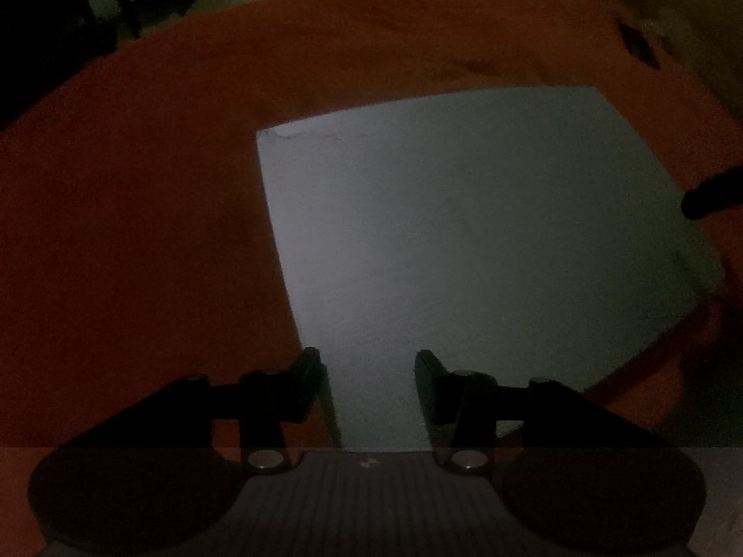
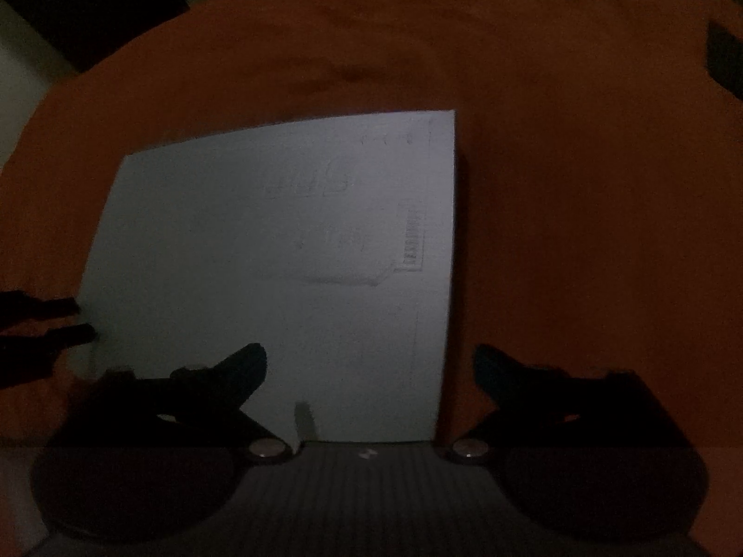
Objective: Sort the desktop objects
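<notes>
- Dim, noisy frame; orange cloth covers the table, filling most of the view from 9 to 1 o'clock.
- Pale sheet of paper lies flat on the cloth, centre to 4 o'clock, near edge running under the gripper.
- Left gripper at 6 o'clock, jaws parted with a clear gap, nothing between them; left finger sits at the sheet's left edge, right finger over the sheet.
- Dark tip of another tool pokes in at 3 o'clock, over the sheet's right edge; contact unclear.
- Small dark object on the cloth at 1 o'clock, too dark to identify.
- Background at 12 o'clock dark, blurred.
</notes>
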